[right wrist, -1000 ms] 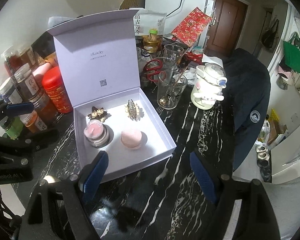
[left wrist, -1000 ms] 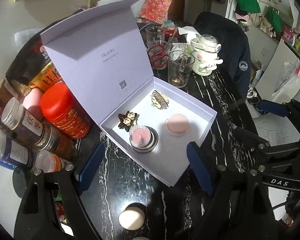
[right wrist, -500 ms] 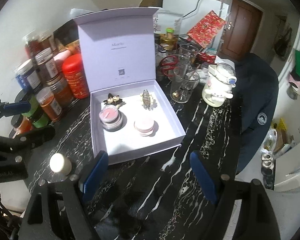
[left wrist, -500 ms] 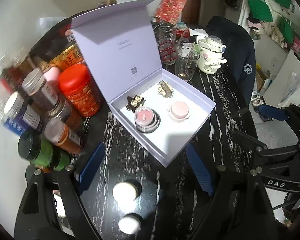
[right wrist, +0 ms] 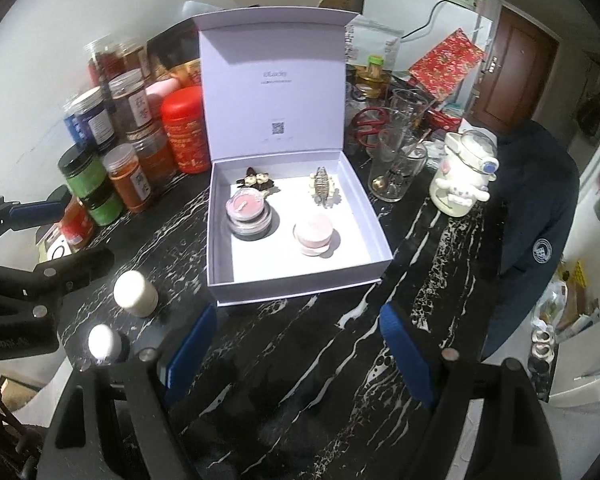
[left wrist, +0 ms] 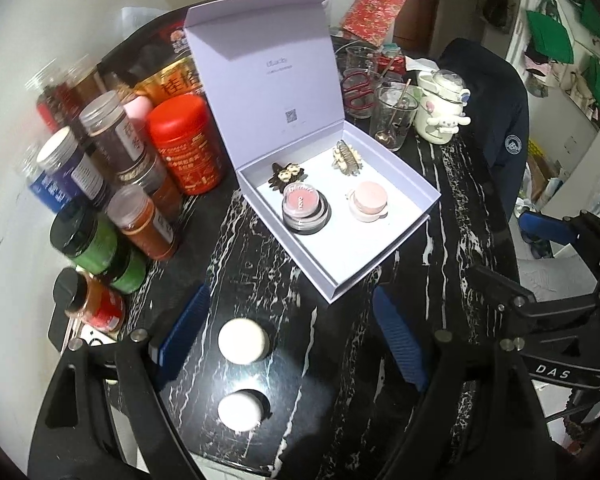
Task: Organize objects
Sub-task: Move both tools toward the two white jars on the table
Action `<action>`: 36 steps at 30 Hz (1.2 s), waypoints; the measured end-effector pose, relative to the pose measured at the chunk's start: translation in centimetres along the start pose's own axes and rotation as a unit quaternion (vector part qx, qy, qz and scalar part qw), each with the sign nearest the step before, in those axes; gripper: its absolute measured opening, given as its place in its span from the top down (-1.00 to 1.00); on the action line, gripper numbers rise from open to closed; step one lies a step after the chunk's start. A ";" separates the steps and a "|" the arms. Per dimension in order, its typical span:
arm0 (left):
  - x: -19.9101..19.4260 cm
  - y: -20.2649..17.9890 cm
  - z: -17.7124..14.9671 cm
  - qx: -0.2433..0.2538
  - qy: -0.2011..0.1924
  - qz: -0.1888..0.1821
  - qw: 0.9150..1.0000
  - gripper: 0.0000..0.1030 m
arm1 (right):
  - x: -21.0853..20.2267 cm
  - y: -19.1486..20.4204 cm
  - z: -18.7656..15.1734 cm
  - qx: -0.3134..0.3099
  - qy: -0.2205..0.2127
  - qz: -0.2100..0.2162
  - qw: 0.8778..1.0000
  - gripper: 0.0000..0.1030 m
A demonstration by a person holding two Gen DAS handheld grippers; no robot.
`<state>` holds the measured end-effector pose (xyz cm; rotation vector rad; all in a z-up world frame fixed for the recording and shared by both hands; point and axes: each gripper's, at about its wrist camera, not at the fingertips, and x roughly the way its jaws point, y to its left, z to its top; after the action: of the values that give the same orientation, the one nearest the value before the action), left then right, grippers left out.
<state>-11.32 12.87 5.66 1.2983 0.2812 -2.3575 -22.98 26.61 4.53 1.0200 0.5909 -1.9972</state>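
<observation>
A lilac gift box [left wrist: 380, 258] [right wrist: 296, 288] stands open on the black marble table, its lid upright. Inside lie a pink-topped jar [left wrist: 304, 208] [right wrist: 248, 212], a pale pink round case [left wrist: 368, 200] [right wrist: 314, 234], a dark flower hair clip [left wrist: 286, 172] [right wrist: 256, 180] and a cream hair clip [left wrist: 346, 158] [right wrist: 324, 188]. Two small white jars [left wrist: 242, 340] [right wrist: 135, 292] sit on the table in front of the box, to its left. My left gripper [left wrist: 292, 336] hovers open above them. My right gripper [right wrist: 296, 344] is open and holds nothing, short of the box's front edge.
Spice jars and a red tin [left wrist: 186, 148] crowd the table left of the box. Behind and to its right stand glass cups [right wrist: 398, 172], red scissors and a white character mug [right wrist: 464, 176]. A dark jacket [right wrist: 540, 216] hangs on a chair at right.
Both grippers have drawn back from the box and rolled, so it looks smaller and farther. The two white jars and more spice jars have come into view.
</observation>
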 end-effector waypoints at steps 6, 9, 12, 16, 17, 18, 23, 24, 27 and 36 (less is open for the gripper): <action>-0.1 0.3 -1.7 -0.021 0.009 0.008 1.000 -0.61 | 0.6 1.1 -0.8 -0.026 0.008 0.016 0.999 -0.64; -0.2 0.5 -2.6 -0.033 0.013 0.014 0.999 -0.61 | 0.9 1.8 -1.3 -0.038 0.013 0.025 0.999 -0.64; -0.2 0.8 -3.6 -0.045 0.017 0.020 0.999 -0.61 | 1.3 2.6 -1.7 -0.050 0.018 0.034 0.998 -0.64; -0.2 1.4 -4.9 -0.061 0.025 0.028 0.997 -0.61 | 1.9 3.6 -2.0 -0.067 0.023 0.045 0.996 -0.64; -0.2 1.5 -5.1 -0.063 0.026 0.028 0.997 -0.61 | 2.0 4.0 -2.1 -0.072 0.025 0.046 0.996 -0.64; -0.2 1.7 -5.5 -0.067 0.027 0.030 0.997 -0.61 | 2.2 4.3 -2.2 -0.077 0.027 0.049 0.996 -0.64; 0.0 2.6 -7.2 -0.089 0.037 0.039 0.995 -0.61 | 3.0 6.1 -2.5 -0.103 0.035 0.063 0.992 -0.64; 0.1 2.8 -7.6 -0.094 0.039 0.041 0.994 -0.61 | 3.1 6.5 -2.5 -0.109 0.037 0.066 0.991 -0.64; 0.3 3.6 -8.6 -0.111 0.046 0.046 0.992 -0.61 | 3.6 7.7 -2.7 -0.127 0.042 0.075 0.988 -0.64; 0.8 6.1 -11.7 -0.156 0.062 0.056 0.984 -0.61 | 4.9 11.0 -3.1 -0.171 0.055 0.105 0.978 -0.64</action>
<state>-0.10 11.66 -1.09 1.2726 0.5755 -2.0438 -14.30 20.25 -1.74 0.9396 0.8182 -1.5948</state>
